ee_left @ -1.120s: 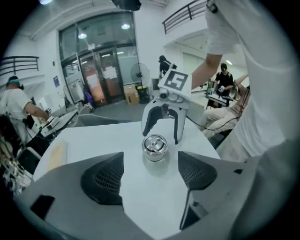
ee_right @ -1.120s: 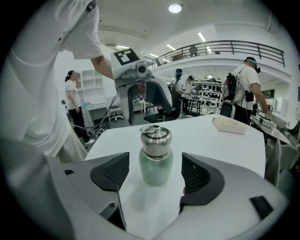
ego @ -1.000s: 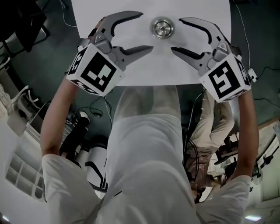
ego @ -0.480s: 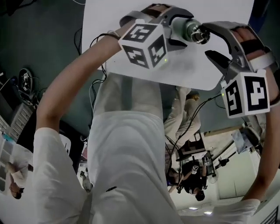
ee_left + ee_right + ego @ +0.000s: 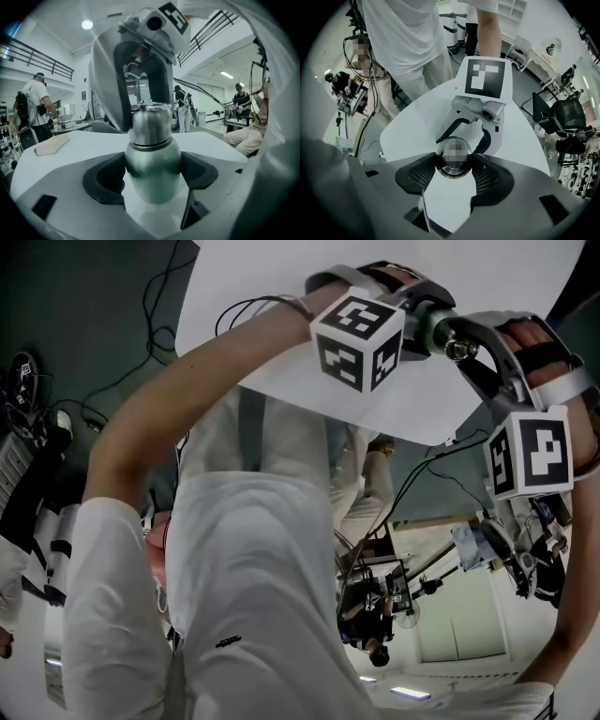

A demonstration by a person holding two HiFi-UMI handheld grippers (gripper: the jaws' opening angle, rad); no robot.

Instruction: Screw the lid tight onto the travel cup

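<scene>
A green and steel travel cup (image 5: 152, 164) stands on the white table (image 5: 281, 334) with its steel lid (image 5: 150, 122) on top. My left gripper (image 5: 152, 177) reaches in from the side, and both pads lie against the cup's widest part. My right gripper (image 5: 453, 176) comes down from above, and its jaws are closing with the lid (image 5: 453, 164) between them, both pads at the lid's rim. In the head view the left gripper (image 5: 424, 317) and right gripper (image 5: 461, 345) meet at the cup (image 5: 433, 332) near the table's far edge.
A pale flat block (image 5: 51, 143) lies on the table to the cup's left. Cables (image 5: 159, 296) run over the dark floor beside the table. Several people stand or sit beyond it, and a black chair (image 5: 562, 117) is off to one side.
A second ago both grippers flanked the cup, open and apart from it. Now the left has swung across to the cup's body and the right has come over the lid, jaws narrower.
</scene>
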